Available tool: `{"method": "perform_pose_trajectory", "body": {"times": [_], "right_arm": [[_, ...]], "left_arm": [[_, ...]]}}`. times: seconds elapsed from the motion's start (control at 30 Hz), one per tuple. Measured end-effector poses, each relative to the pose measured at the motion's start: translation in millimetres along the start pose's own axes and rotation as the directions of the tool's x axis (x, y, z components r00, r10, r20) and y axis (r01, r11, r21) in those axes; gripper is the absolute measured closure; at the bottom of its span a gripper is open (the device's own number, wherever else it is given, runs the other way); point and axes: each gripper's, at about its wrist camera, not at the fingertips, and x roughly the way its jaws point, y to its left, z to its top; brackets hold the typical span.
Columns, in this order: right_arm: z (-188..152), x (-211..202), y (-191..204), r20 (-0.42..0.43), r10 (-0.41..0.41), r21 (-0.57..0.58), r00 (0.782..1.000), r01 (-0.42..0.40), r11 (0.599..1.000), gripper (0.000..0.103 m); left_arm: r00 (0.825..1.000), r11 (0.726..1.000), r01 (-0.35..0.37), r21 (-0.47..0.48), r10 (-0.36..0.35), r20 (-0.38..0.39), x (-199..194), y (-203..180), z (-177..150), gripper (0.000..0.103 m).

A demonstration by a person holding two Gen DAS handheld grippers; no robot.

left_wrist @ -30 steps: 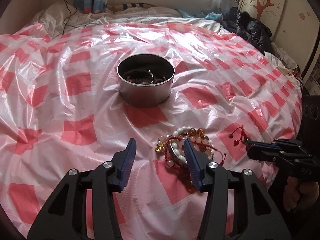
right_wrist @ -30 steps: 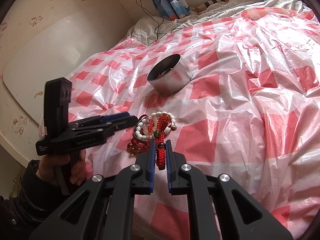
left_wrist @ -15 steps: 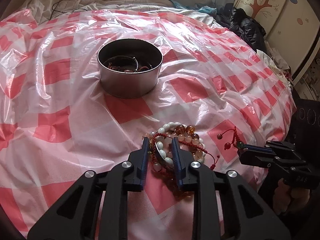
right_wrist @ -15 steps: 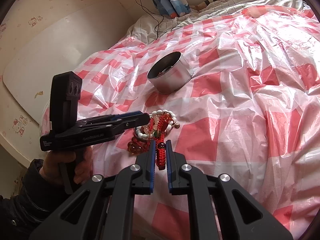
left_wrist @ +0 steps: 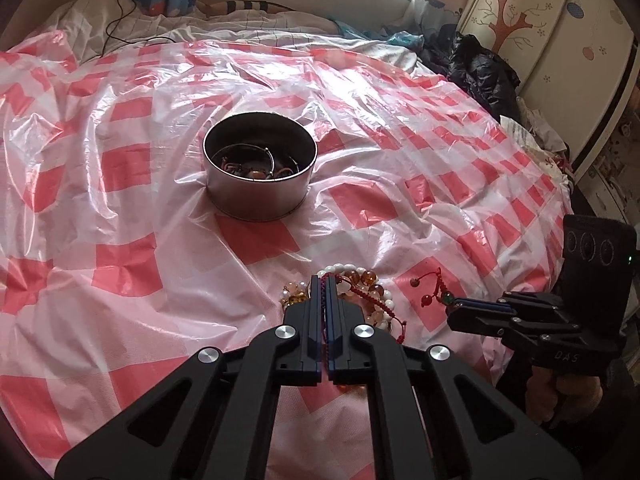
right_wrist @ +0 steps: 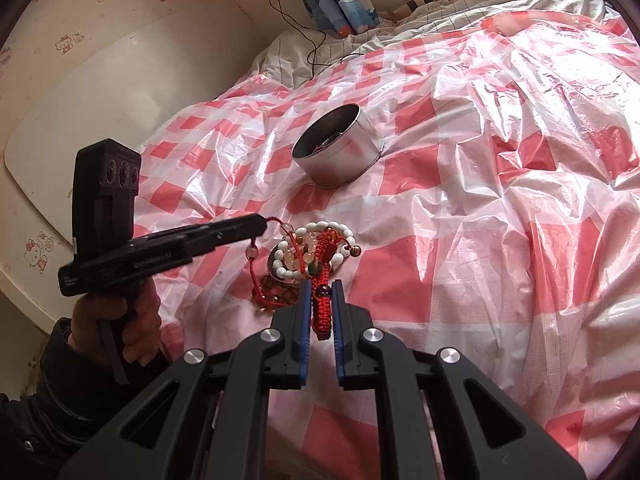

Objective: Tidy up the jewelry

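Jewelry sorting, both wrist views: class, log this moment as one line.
left gripper: shut on thin red cord | right gripper: shut on red braided bracelet | bead pile: on sheet | round tin: holds jewelry

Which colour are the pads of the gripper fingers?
Blue pads, seen best in the right wrist view.

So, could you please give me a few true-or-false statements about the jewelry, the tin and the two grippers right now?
1. The round metal tin has jewelry in it. True.
2. The left gripper has its fingers spread wide. False: they are closed on a thin red cord.
3. A red braided bracelet sits between the fingers of the right gripper. True.
4. The pile of bead bracelets lies inside the tin. False: it lies on the red and white checked sheet, apart from the tin.
5. A lid covers the tin. False: its top is open.
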Motion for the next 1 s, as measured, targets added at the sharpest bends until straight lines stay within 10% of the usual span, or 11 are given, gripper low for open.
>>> {"method": "perform_pose_trajectory", "body": {"times": [1.0], "right_arm": [[-4.6,12.5,-0.9,0.043,-0.214,-0.067,0.976,0.217,0.974,0.092]], "left_arm": [[0.992,1.0,0.016,0.007,-0.016,0.127,-18.3,-37.2,30.0,0.102]]}}
